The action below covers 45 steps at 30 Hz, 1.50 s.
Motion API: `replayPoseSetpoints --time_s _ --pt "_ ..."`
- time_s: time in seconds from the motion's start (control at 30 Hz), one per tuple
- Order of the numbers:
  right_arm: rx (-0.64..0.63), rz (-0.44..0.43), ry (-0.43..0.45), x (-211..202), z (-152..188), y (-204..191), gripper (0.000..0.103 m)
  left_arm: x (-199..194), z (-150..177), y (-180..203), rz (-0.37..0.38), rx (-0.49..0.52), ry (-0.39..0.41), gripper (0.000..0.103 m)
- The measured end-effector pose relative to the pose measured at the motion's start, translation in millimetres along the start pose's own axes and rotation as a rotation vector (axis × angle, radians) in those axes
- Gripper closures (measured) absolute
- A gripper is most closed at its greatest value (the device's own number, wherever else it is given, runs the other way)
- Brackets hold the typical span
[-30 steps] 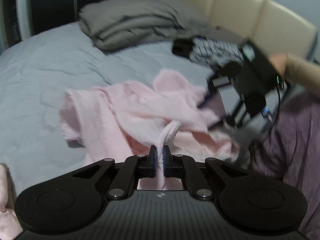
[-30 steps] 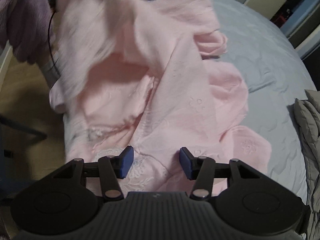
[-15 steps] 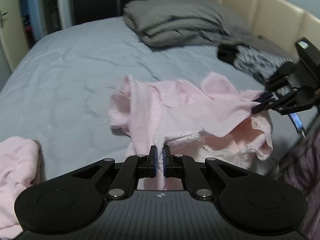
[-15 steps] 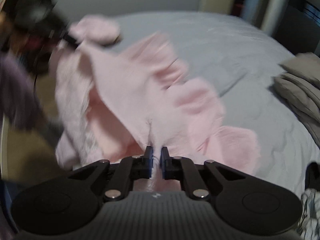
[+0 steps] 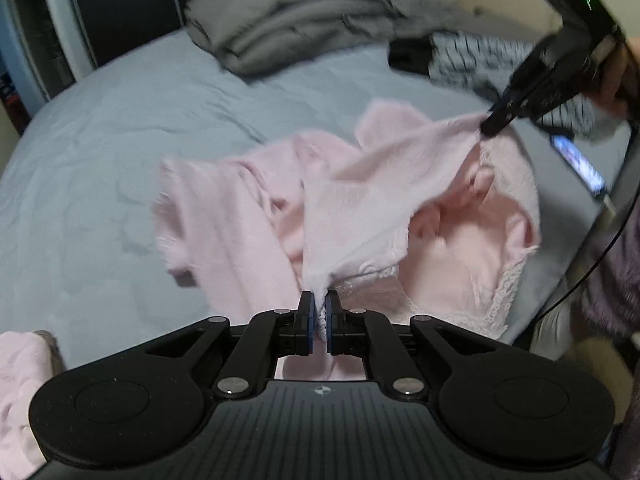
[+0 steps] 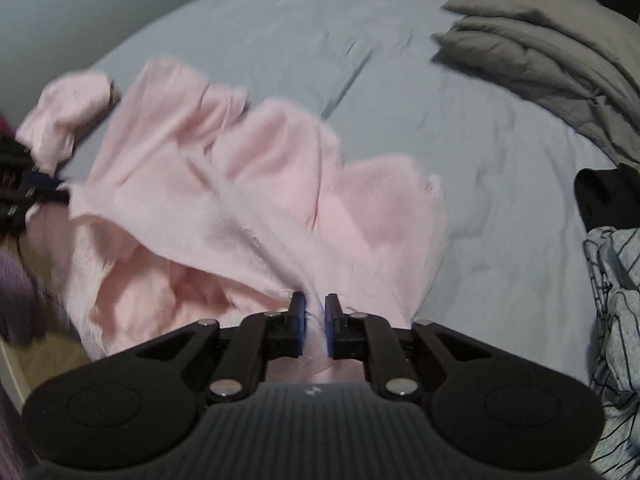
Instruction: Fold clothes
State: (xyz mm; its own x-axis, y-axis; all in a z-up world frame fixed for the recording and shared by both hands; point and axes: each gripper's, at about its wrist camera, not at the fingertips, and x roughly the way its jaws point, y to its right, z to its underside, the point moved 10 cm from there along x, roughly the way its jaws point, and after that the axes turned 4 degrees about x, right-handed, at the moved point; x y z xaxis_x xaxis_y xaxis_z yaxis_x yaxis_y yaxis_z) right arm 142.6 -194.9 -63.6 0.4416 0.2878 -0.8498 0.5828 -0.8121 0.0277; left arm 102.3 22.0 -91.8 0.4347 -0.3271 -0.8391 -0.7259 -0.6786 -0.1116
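A pale pink garment (image 5: 360,200) with lace trim is lifted above the grey bed sheet (image 5: 120,140), stretched between both grippers. My left gripper (image 5: 319,312) is shut on one edge of the fabric. My right gripper (image 5: 494,122), at the upper right of the left wrist view, pinches the opposite edge. In the right wrist view the same pink garment (image 6: 260,200) fans out ahead of my right gripper (image 6: 315,316), which is shut on a bunched edge. The left gripper (image 6: 36,196) shows dimly at the far left there.
Folded grey bedding (image 5: 296,16) lies at the far side of the bed. A black-and-white patterned garment (image 5: 472,60) and a dark item (image 6: 604,196) lie near the headboard. Another pink cloth (image 5: 20,384) sits at the lower left. A phone (image 5: 580,164) rests on the bed's right edge.
My right gripper went from open to shut on the pink garment's edge and then lifted away, pulling the fabric taut between both grippers. The left gripper kept its hold throughout.
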Motion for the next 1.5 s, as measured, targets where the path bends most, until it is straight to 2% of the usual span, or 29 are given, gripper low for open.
replayPoseSetpoints --time_s 0.07,0.1,0.13,0.17,0.2,0.3,0.43,0.63,0.8,0.9,0.97,1.07,1.13,1.27,1.4,1.5 --pt "0.000 0.009 -0.024 2.3 5.8 3.1 0.088 8.8 1.0 3.8 -0.002 0.019 -0.021 0.100" --pt "0.001 0.014 -0.036 3.4 8.8 4.6 0.082 10.3 0.4 2.6 -0.007 0.018 -0.023 0.100" --pt "-0.003 0.018 -0.045 3.9 11.5 5.6 0.062 10.5 -0.8 -0.8 -0.011 0.006 -0.021 0.100" --pt "-0.053 0.015 -0.017 -2.9 11.5 -0.2 0.052 8.9 -2.3 -6.0 -0.017 -0.015 -0.014 0.100" --pt "-0.102 0.012 0.010 -9.4 11.6 -5.9 0.047 5.7 -3.5 -10.8 -0.021 -0.037 -0.002 0.100" --pt "-0.203 0.034 0.044 -18.7 13.5 -14.1 0.047 -5.9 -7.4 -23.2 -0.023 -0.096 0.036 0.100" --pt "-0.364 0.127 0.048 -21.2 18.6 -23.0 0.049 -24.8 -13.2 -32.8 -0.032 -0.121 0.085 0.100" --pt "-0.504 0.204 0.011 -16.0 24.4 -26.6 0.050 -49.5 -8.2 -45.5 -0.044 -0.155 0.119 0.100" --pt "-0.616 0.200 -0.031 7.0 28.1 -41.3 0.055 -52.1 3.3 -53.5 -0.046 -0.183 0.112 0.100" --pt "-0.699 0.215 -0.043 21.0 26.1 -50.4 0.055 -54.6 6.5 -49.9 -0.038 -0.159 0.120 0.100" --pt "-0.749 0.218 -0.052 29.8 25.9 -55.5 0.058 -57.6 8.2 -48.0 -0.032 -0.149 0.128 0.100" --pt "-0.782 0.188 -0.068 40.5 27.3 -61.5 0.074 -59.5 12.7 -49.0 -0.027 -0.151 0.128 0.100" --pt "-0.788 0.184 -0.085 45.8 27.9 -61.4 0.089 -58.6 16.0 -49.7 -0.025 -0.153 0.123 0.100" --pt "-0.726 0.160 -0.098 42.7 23.3 -58.5 0.093 -55.8 19.3 -44.9 -0.009 -0.134 0.120 0.100" --pt "-0.552 0.164 -0.031 19.4 6.7 -38.1 0.096 -51.3 20.7 -37.2 0.017 -0.104 0.122 0.100" --pt "-0.405 0.174 0.030 -2.3 -3.1 -14.8 0.096 -46.0 20.2 -23.6 0.042 -0.041 0.118 0.099"
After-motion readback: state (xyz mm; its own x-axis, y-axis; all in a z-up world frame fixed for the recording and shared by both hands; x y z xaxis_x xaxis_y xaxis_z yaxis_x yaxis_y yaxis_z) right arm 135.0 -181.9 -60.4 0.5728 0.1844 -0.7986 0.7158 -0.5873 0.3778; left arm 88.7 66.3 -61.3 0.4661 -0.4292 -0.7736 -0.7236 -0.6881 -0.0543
